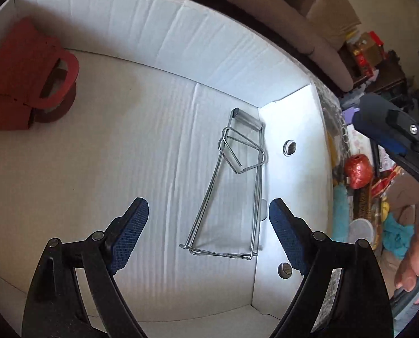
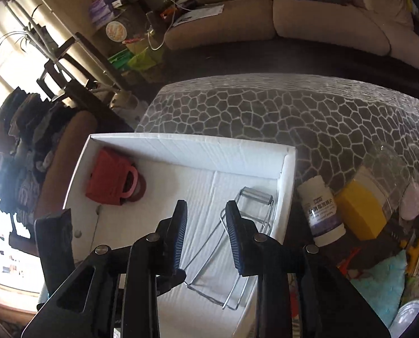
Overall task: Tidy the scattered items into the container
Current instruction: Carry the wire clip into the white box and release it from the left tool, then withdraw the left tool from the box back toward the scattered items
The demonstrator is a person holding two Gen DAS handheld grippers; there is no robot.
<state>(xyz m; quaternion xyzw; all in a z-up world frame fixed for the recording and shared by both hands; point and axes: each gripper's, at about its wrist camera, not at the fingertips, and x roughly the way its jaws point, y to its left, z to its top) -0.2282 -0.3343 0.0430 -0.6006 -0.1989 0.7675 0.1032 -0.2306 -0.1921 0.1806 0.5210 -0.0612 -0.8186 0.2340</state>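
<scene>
Table (image 2: pixel 294 107) patterned, clutter at right edge. White box (image 1: pixel 158 28) sat on it; red holder (image 1: pixel 26 79) in far left corner, wire rack (image 1: pixel 229 186) flat by right wall. Pill bottle (image 2: pixel 320 211) lying just outside that wall, likely next pick. Left tongs (image 1: pixel 209 236) spread wide above rack, nothing held. Right tongs (image 2: pixel 206 242) parted, nothing held. Bottle best gripped across middle, lifted over wall, placed on bare floor between holder and rack.
</scene>
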